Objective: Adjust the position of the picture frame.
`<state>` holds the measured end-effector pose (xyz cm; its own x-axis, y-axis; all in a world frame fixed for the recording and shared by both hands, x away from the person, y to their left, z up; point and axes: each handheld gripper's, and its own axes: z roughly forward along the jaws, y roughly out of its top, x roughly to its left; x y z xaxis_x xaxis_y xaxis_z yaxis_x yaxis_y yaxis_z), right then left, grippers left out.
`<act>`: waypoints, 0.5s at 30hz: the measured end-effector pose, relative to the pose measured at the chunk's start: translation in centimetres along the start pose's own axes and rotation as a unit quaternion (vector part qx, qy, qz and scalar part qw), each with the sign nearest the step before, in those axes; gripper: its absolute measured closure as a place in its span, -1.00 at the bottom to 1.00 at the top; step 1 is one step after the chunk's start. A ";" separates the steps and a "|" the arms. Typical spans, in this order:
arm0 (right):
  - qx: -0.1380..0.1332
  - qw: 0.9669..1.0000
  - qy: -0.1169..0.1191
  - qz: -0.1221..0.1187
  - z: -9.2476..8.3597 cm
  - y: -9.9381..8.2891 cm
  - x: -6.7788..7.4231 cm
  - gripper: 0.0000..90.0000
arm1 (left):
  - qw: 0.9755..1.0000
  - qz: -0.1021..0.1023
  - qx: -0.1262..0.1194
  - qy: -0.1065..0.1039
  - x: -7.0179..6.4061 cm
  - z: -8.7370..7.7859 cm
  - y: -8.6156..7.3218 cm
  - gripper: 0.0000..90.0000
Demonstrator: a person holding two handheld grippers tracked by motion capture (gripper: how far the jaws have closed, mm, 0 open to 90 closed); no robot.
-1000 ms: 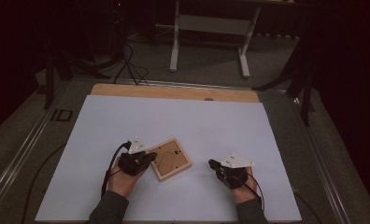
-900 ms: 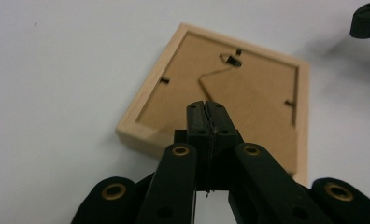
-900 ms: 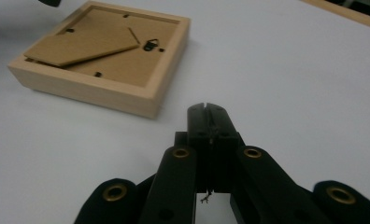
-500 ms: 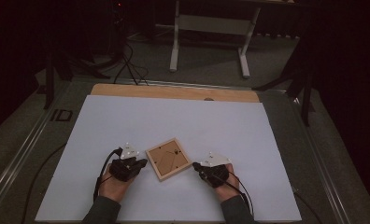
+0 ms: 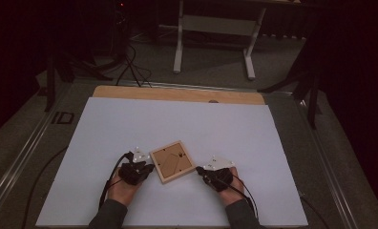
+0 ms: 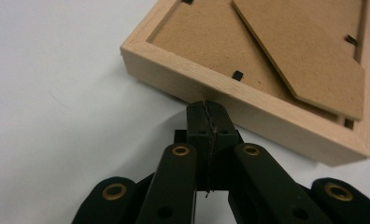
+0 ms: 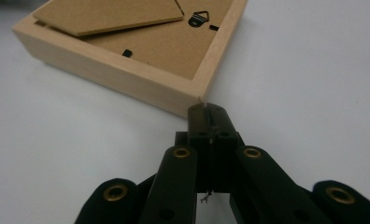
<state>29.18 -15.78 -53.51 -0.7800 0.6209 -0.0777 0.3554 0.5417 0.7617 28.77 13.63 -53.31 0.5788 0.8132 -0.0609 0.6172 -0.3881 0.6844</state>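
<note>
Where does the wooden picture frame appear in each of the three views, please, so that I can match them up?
High view: the picture frame lies face down at lower centre of the white sheet, between the two grippers.
Left gripper view: top right, its side rail at the shut jaws' tips.
Right gripper view: top left, its corner at the shut jaws' tips.
Shared landmark: the brown stand flap on its back.

We have drawn our left tongs (image 5: 146,168) back off the wooden frame (image 5: 173,161) to its left edge, and brought our right tongs (image 5: 200,170) in from well right to its near corner. The frame has turned slightly on the bench (image 5: 187,119).
</note>
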 end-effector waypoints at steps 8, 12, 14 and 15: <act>0.001 1.000 -0.002 0.001 0.0 0.0 0.0 0.99 | 1.000 -0.004 0.010 0.019 0.2 1.3 1.7 1.00; 0.001 1.000 -0.005 0.003 0.0 0.0 -0.1 0.99 | 1.000 -0.010 0.010 0.025 0.2 2.1 2.5 1.00; 0.001 1.000 -0.008 0.004 0.0 0.0 -0.1 0.99 | 1.000 -0.015 0.009 0.025 0.3 2.3 2.8 1.00; 0.001 1.000 -0.009 0.004 0.0 0.0 -0.2 0.99 | 1.000 -0.017 0.008 0.025 0.3 2.4 2.8 1.00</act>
<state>29.30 -15.91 -53.51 -0.7677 0.6354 -0.0828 0.3631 0.5379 0.7608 31.98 11.72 -53.19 0.5299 0.8468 -0.0469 0.6447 -0.3663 0.6709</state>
